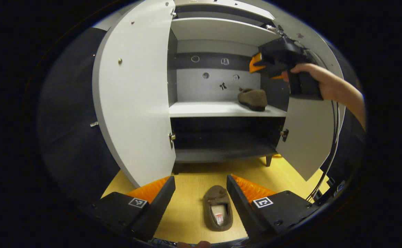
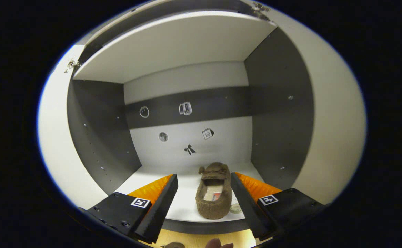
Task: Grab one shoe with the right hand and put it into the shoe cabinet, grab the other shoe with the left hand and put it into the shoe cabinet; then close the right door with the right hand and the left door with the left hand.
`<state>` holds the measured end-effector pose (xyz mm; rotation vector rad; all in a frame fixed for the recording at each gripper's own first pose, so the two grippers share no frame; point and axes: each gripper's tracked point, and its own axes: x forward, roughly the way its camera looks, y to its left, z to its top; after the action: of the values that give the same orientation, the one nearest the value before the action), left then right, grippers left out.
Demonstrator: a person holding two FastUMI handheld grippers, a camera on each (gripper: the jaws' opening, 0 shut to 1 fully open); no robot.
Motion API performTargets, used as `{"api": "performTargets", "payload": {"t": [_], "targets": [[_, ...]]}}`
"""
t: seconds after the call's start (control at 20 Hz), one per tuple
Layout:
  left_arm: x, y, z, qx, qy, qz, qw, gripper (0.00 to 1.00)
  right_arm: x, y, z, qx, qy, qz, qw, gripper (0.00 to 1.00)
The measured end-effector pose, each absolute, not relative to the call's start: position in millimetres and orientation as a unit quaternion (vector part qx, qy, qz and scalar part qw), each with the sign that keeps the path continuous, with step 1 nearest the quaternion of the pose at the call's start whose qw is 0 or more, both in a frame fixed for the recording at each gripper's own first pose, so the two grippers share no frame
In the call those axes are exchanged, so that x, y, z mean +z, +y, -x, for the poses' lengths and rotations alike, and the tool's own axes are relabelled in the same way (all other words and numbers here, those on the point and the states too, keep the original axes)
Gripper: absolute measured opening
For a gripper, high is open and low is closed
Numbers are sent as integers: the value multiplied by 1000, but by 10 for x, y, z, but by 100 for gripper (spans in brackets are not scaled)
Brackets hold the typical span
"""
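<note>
A brown slipper (image 1: 217,210) lies on the yellow floor (image 1: 187,203) in front of the cabinet, between the spread fingers of my left gripper (image 1: 201,193), which is open and above it. The other brown slipper (image 1: 252,98) rests on the cabinet's middle shelf (image 1: 204,109) at the right. In the right gripper view that slipper (image 2: 214,196) sits on the shelf (image 2: 187,203) between my open right gripper's (image 2: 203,196) fingers, which do not press it. The right gripper (image 1: 277,62), held by a hand (image 1: 328,82), hovers at the cabinet's upper right. Both doors stand open.
The left door (image 1: 135,103) swings out wide toward me; the right door (image 1: 308,134) hangs open behind the hand. A lower shelf (image 1: 221,153) sits under the middle one. Cables (image 1: 332,144) trail down at the right. Small stickers dot the cabinet's back wall (image 2: 187,137).
</note>
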<state>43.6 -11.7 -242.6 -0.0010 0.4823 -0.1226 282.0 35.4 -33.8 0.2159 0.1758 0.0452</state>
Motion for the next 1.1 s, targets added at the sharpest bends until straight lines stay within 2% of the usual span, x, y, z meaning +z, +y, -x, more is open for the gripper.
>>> {"api": "performTargets", "payload": {"t": [0.25,0.4,0.5,0.65,0.8,0.85,0.9,0.95,1.0,1.1], "targets": [[-3274,-233,-403,-94,304,19,948,95,105,184,-2182,25,26,-90,995,98],[-3672,-240,-456,-95,316,13,944,95,295,152,-1753,26,1,-83,996,100],[-3976,-232,-508,-99,322,-7,942,93,326,124,-1518,22,-13,-80,996,98],[-4396,-299,-568,-109,343,-23,933,86,180,72,-1241,19,2,-71,997,98],[-4558,-344,-764,-111,327,-32,938,80,57,-7,-1022,12,16,-65,998,100],[-4586,-356,-821,-114,323,-38,939,80,23,-43,-961,9,22,-64,998,98],[-4616,-348,-908,-109,316,-46,941,77,-4,-83,-900,5,26,-63,998,100],[-4637,-338,-974,-107,312,-53,942,74,-15,-114,-838,4,29,-62,998,98],[-4682,-342,-1038,-105,311,-56,943,62,-19,-151,-781,3,30,-59,998,98],[-4743,-407,-1079,-108,312,-44,943,48,-34,-237,-693,-3,31,-51,998,98]]}}
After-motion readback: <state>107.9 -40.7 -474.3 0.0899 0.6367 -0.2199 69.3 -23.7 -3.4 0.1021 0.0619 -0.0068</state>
